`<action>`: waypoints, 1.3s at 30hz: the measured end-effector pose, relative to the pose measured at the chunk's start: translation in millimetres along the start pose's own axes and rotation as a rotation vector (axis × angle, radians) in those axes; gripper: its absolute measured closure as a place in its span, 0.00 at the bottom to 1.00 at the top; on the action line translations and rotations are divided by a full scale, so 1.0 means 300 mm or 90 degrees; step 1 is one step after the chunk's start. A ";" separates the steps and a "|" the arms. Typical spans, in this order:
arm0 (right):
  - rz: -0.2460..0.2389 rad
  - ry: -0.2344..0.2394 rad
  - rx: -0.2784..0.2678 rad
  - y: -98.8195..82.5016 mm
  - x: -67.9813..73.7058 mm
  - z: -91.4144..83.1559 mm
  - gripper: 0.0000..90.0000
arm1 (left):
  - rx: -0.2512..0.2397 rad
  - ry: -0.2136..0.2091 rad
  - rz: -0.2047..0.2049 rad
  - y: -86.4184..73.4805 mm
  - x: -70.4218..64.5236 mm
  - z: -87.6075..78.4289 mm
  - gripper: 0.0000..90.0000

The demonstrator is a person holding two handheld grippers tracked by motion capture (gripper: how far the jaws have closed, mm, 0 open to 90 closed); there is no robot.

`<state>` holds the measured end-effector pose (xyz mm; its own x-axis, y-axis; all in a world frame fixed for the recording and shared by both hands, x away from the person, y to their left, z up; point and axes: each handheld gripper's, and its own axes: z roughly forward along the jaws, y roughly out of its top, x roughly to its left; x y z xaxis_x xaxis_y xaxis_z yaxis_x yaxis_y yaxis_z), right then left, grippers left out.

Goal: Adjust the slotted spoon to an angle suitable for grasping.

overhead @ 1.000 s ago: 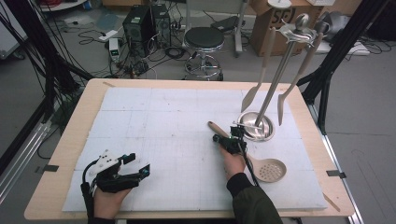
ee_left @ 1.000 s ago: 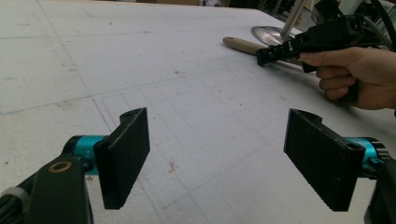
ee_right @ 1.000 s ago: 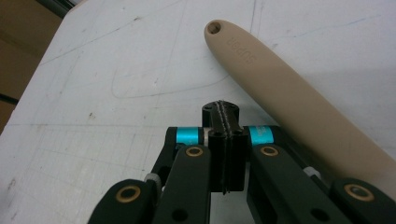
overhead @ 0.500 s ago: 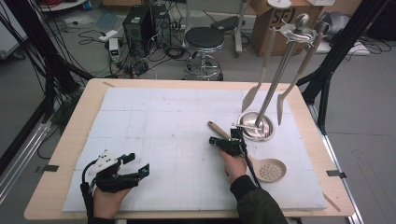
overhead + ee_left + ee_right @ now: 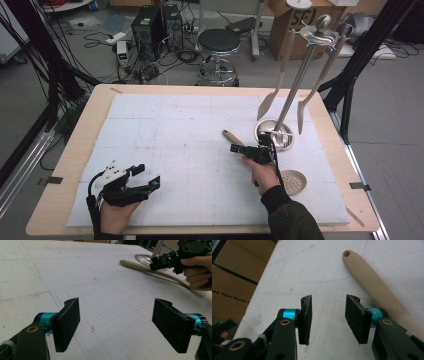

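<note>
A skimmer with a long beige handle point(image 5: 229, 135) and a round perforated head point(image 5: 292, 181) lies on the white mat. My right gripper point(image 5: 237, 148) hovers just over the handle, its jaws having just been opening. In the right gripper view the right gripper point(image 5: 329, 300) has nothing between its pads, and the handle point(image 5: 372, 282) lies outside the right-hand jaw. My left gripper point(image 5: 148, 175) rests at the near left of the mat. Its jaws stand wide apart and empty in the left gripper view point(image 5: 117, 305), which also shows the handle point(image 5: 140, 266) far off.
A metal utensil stand point(image 5: 275, 134) rises at the right of the mat, with a spatula point(image 5: 269, 102) and a second utensil point(image 5: 301, 112) hanging from its top. The wooden table edge point(image 5: 70, 150) frames the mat. A stool and cables are on the floor beyond.
The right gripper's jaws went from shut to open, and the hand rose slightly. The skimmer lies where it was. The left hand has not moved.
</note>
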<state>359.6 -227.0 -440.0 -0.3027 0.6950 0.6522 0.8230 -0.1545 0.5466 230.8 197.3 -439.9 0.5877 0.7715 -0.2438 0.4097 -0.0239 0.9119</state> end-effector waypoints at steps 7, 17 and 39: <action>-0.003 0.007 -0.011 0.025 -0.018 -0.056 0.60 | 0.002 0.002 0.002 0.000 0.001 0.003 0.26; -0.003 0.001 -0.001 0.052 -0.045 -0.117 0.59 | 0.003 -0.003 0.002 0.001 0.000 0.008 0.26; -0.034 -0.018 0.083 0.083 -0.102 -0.195 0.59 | 0.006 -0.003 0.003 0.002 0.001 0.016 0.26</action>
<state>361.2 -293.3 -415.6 -0.3352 0.7192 0.6086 0.8624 -0.0258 0.5055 234.5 194.4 -441.0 0.5927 0.7685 -0.2411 0.4140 -0.0340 0.9096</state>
